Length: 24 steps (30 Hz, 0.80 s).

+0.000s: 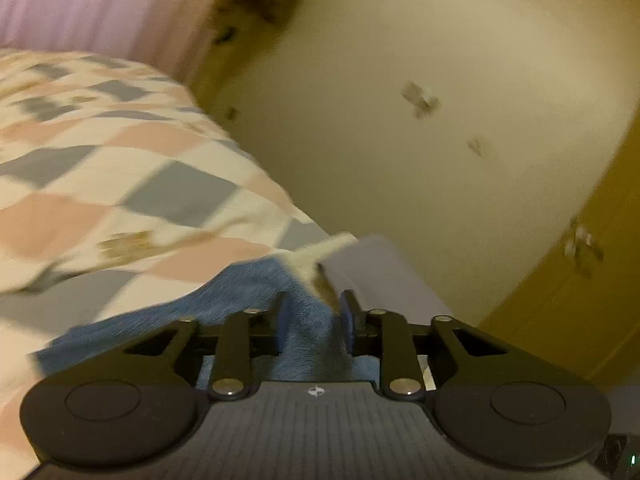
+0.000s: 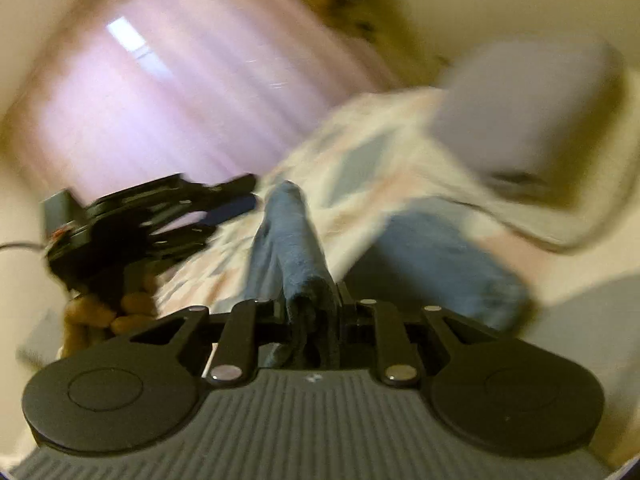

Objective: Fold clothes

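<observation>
A blue, denim-like garment (image 1: 240,296) lies partly on the bed. Its edge runs between the pads of my left gripper (image 1: 314,312), which is shut on it. In the right wrist view a bunched fold of the same garment (image 2: 292,240) rises out of my right gripper (image 2: 310,304), also shut on the cloth. Another part of the garment (image 2: 444,260) trails to the right over the quilt. The left gripper (image 2: 244,194) shows at the left of that view, held by a hand (image 2: 100,316). Both views are blurred.
The bed carries a quilt (image 1: 120,168) with pink, grey and white diamonds. A lilac pillow (image 2: 524,112) lies near the garment. Pink curtains (image 2: 140,100) hang behind the bed. A pale wall (image 1: 440,80) and a yellow cupboard door (image 1: 580,280) stand to the right.
</observation>
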Motion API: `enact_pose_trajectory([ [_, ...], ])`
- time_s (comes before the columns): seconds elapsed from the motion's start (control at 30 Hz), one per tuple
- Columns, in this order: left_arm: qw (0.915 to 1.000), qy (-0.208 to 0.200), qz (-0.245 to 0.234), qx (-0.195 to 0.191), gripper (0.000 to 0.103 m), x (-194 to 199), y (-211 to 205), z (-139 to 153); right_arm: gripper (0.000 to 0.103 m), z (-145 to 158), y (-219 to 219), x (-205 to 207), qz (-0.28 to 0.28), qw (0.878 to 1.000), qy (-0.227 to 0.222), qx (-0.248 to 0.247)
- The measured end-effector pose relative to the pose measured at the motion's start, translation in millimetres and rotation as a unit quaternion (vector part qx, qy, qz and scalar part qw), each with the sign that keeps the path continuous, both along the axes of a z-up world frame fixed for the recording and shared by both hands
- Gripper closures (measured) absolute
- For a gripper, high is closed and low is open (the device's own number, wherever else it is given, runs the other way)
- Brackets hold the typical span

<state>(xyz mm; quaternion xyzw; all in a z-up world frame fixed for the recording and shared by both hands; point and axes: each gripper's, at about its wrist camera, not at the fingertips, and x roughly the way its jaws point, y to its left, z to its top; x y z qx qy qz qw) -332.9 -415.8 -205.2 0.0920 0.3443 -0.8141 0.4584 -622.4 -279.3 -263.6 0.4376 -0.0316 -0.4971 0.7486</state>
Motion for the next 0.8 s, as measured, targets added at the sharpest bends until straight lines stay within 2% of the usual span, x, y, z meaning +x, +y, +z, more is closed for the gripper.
enact_pose_trajectory([
  [0.1, 0.9989, -0.021, -0.015, 0.039, 0.08, -29, -17, -34, 0.085, -56, -16, -26, -0.022, 0.997, -0.048, 0.06],
  [0.17, 0.9981, -0.023, -0.018, 0.055, 0.079, -25, -9, -54, 0.082, -75, -14, -32, -0.022, 0.994, -0.099, 0.051],
  [0.23, 0.9981, -0.036, -0.005, 0.05, 0.078, -10, 7, -64, 0.067, -77, -11, -34, -0.025, 0.991, -0.126, 0.038],
  [0.27, 0.9981, -0.039, 0.006, 0.047, 0.075, 0, 16, -67, 0.061, -73, -10, -32, -0.027, 0.992, -0.125, 0.026],
  [0.3, 0.9981, -0.037, 0.017, 0.047, 0.072, 12, 25, -70, 0.066, -69, -12, -27, -0.027, 0.994, -0.104, 0.017],
  [0.37, 0.9976, -0.03, 0.036, 0.051, 0.071, 32, 36, -75, 0.084, -55, -17, -12, -0.017, 0.999, -0.04, 0.002],
  [0.43, 0.997, -0.029, 0.049, 0.053, 0.071, 45, 43, -77, 0.086, -37, -18, 1, -0.006, 0.999, 0.025, -0.021],
  [0.5, 0.9972, -0.037, 0.052, 0.04, 0.07, 49, 47, -76, 0.088, -15, -10, 2, 0.0, 0.997, 0.06, -0.056],
  [0.57, 0.9973, -0.047, 0.049, 0.029, 0.068, 46, 43, -72, 0.088, -2, -12, -3, -0.013, 0.994, 0.075, -0.075],
  [0.63, 0.9977, -0.05, 0.043, 0.017, 0.066, 37, 36, -71, 0.088, -2, -19, -14, -0.026, 0.995, 0.072, -0.065],
  [0.73, 0.9953, -0.086, 0.035, 0.024, 0.064, 18, 19, -81, 0.088, -30, -24, -33, -0.045, 0.998, 0.043, -0.002],
  [0.8, 0.9941, -0.099, 0.029, 0.034, 0.065, 11, 11, -89, 0.089, -46, -22, -37, -0.062, 0.998, 0.032, 0.004],
])
